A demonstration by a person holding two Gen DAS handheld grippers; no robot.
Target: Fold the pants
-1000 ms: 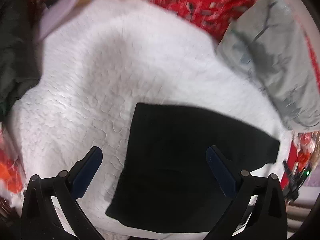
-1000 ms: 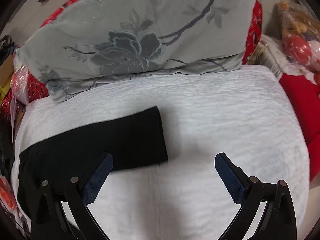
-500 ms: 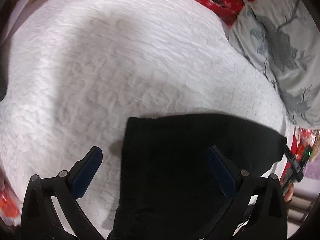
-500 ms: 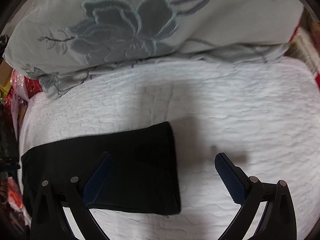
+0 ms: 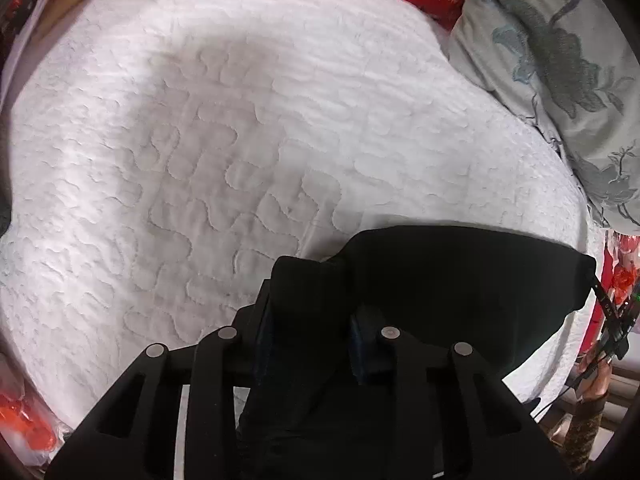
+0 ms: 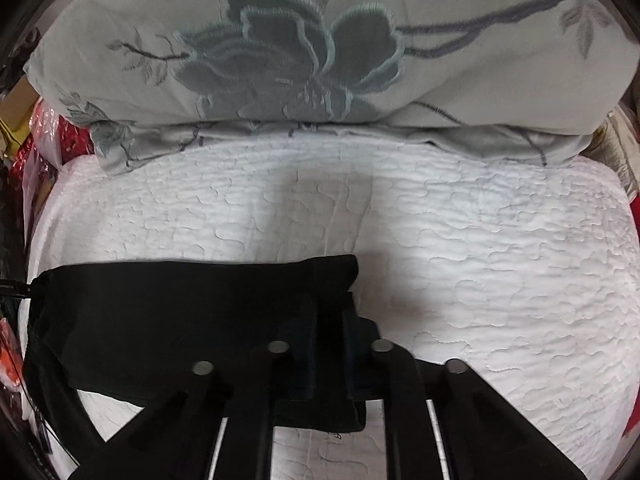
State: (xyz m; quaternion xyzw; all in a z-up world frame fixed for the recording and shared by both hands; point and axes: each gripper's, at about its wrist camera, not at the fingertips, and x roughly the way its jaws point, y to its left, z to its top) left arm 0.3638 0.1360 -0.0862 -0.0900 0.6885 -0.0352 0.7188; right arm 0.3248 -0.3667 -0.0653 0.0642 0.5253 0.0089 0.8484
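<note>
Currently the black pants (image 6: 168,312) lie folded on the near part of the white quilted bed cover (image 6: 480,248). 2 grippers pinch opposite ends: left gripper (image 5: 308,340) and right gripper (image 6: 328,344), each clamped on fabric (edges bunched upward). Far side: a grey floral pillow (image 6: 320,48).
</note>
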